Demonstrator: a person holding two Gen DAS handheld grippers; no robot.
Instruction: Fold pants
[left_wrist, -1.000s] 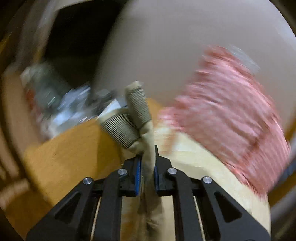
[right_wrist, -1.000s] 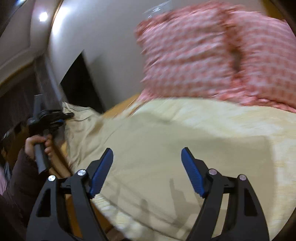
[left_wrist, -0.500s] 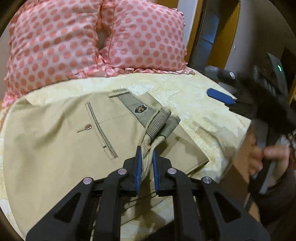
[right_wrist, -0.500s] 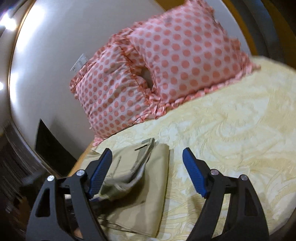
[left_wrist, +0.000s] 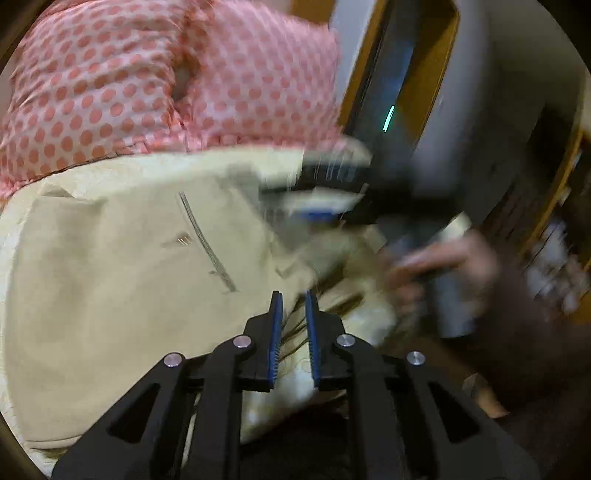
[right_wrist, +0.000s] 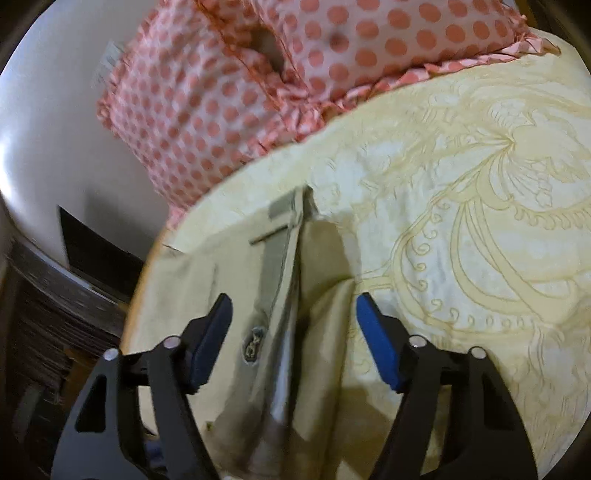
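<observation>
Your right gripper stands wide apart and grasps nothing. It sits directly over the folded edge of the pants: the grey waistband strip with its small badge runs straight ahead between the two fingers, from near the wrist out toward the polka-dot pillows. The long axis of that fold therefore lies along your line of reach, not across it. The left finger is above the waistband side of the cloth; the right finger is above the tan flap close to where it meets the yellow bedspread.

Your left gripper is drawn nearly together, with a narrow gap left. Whether cloth is caught in that gap cannot be told; the frame is blurred and only tan fabric and bedspread show behind the pads. From this gripper the body of the pants spreads ahead and to the left, its rear pocket seam slanting away ahead. The right gripper appears as a blur ahead and to the right, over the same waistband corner, with your right hand behind it.

Judgement: the right gripper is the nearer to the waistband fold and is aligned with it. A straight descent and closure would take the edge; a sideways drift to the right would catch bedspread instead.
</observation>
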